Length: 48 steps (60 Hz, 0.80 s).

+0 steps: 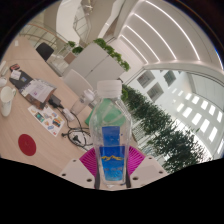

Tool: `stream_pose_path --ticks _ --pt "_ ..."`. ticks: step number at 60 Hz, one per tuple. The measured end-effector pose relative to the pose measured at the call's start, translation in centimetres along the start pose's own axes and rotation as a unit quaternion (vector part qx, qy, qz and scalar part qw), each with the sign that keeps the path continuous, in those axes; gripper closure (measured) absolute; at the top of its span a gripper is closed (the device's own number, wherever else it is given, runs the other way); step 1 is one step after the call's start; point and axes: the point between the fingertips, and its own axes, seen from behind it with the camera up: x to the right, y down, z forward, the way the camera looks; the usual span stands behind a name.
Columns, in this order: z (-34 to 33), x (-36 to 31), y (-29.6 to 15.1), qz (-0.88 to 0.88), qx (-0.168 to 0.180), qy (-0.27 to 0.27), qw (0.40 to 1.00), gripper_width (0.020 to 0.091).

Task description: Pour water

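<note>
One clear plastic water bottle with a white screw cap and a blue label (110,140) fills the near middle of the view, standing between the gripper (112,160) fingers. We see the pink pads (90,160) pressed to both its sides at label height, so we read the claw as closed down to bottle width and holding it. The whole scene is strongly tilted and no table shows under the bottle, so we judge it lifted and carried, not resting.

Cap looks on. No cup or glass to pour into is visible from here. We judge the step as transport or early tilt: bottle is in hand, pouring not begun. Next move calls for finding the receiving vessel, getting the cap off if it is truly sealed, then tipping the neck over the rim slowly.

Far left lies a light wooden desk top (30,90) with papers and a dark cable tangle (62,125) near its right edge, plus a flat round red object (27,146) nearer to us. Far right runs a row of green leafy plants (165,130), with white window frames (195,100) beyond. Above are white ceiling panels with light strips (150,30).

Room for moving: open air around the bottle on all sides; desk clutter sits well apart to the left, plants near on the right, so a right swing risks brushing leaves.
</note>
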Motion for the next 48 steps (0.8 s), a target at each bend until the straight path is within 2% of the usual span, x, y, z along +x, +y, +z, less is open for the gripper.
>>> stream_pose_path --ticks 8,13,19,28,32,42,48 --pt "-3.3 -6.7 -8.1 -0.205 0.019 0.008 0.979 0.0762" --pt "-4.0 -11.2 -11.1 -0.322 0.031 0.01 0.946 0.0763" --pt "-4.0 -16.2 -13.1 -0.464 0.032 0.021 0.885 0.0762" --pt "-4.3 -18.8 -14.9 -0.636 0.043 0.041 0.769 0.0762" --pt "-3.6 -19.7 -15.1 -0.673 0.037 0.052 0.737 0.0763" --pt "-3.5 -19.1 -15.1 -0.684 0.027 0.047 0.728 0.0762" --pt "-2.2 -19.2 -15.2 -0.649 0.028 0.04 0.759 0.0762"
